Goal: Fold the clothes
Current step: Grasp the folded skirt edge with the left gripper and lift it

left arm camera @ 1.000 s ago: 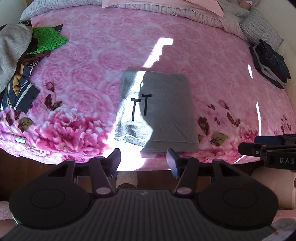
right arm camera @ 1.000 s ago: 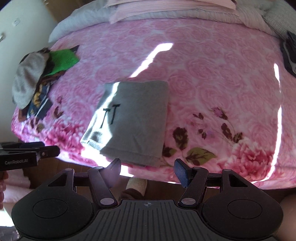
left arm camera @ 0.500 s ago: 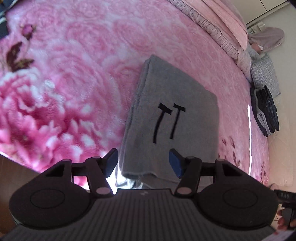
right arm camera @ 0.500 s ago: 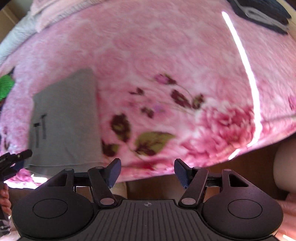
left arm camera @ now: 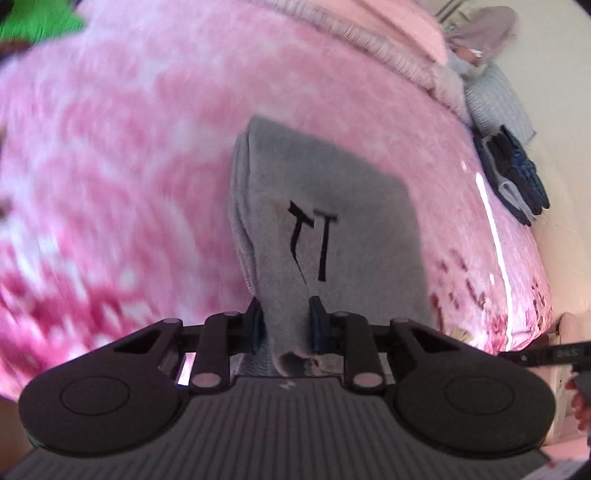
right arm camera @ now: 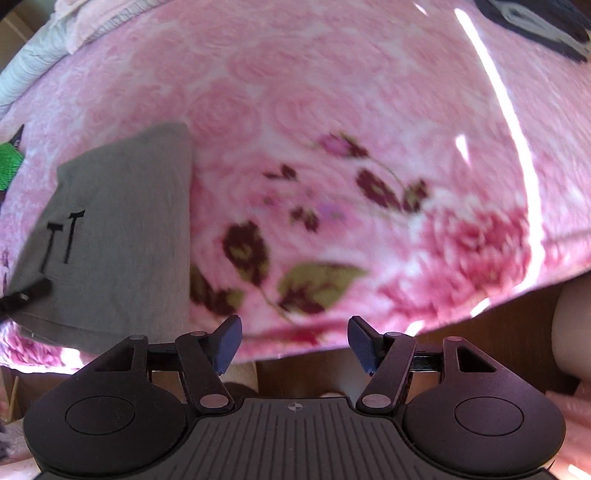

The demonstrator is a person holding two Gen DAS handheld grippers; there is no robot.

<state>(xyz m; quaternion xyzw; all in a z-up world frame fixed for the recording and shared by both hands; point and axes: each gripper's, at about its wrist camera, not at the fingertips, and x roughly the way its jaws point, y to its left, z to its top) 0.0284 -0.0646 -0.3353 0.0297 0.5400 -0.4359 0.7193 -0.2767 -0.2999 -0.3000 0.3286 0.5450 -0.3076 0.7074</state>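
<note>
A folded grey garment (left arm camera: 332, 206) with a black "TT" mark lies on the pink floral blanket (left arm camera: 129, 147). My left gripper (left arm camera: 284, 321) is at its near edge, jaws closing, and the pads press on a bunched fold of the grey cloth. In the right wrist view the garment (right arm camera: 118, 229) lies at the left, with the left gripper's tip (right arm camera: 26, 295) on its near corner. My right gripper (right arm camera: 295, 339) stands open over the bed's front edge, to the right of the garment, with nothing between its fingers. Its tip (left arm camera: 543, 356) shows at the right of the left wrist view.
A stack of dark folded clothes (left arm camera: 513, 177) lies at the far right of the bed. A green garment (left arm camera: 37, 18) sits at the far left. Pillows and a quilt (left arm camera: 388, 48) line the head. Below the blanket's edge runs the brown bed frame (right arm camera: 498, 332).
My left gripper dropped to the grey garment's near edge and its jaws closed on it, bunching the cloth. My right gripper sank towards the bed's front edge, staying open.
</note>
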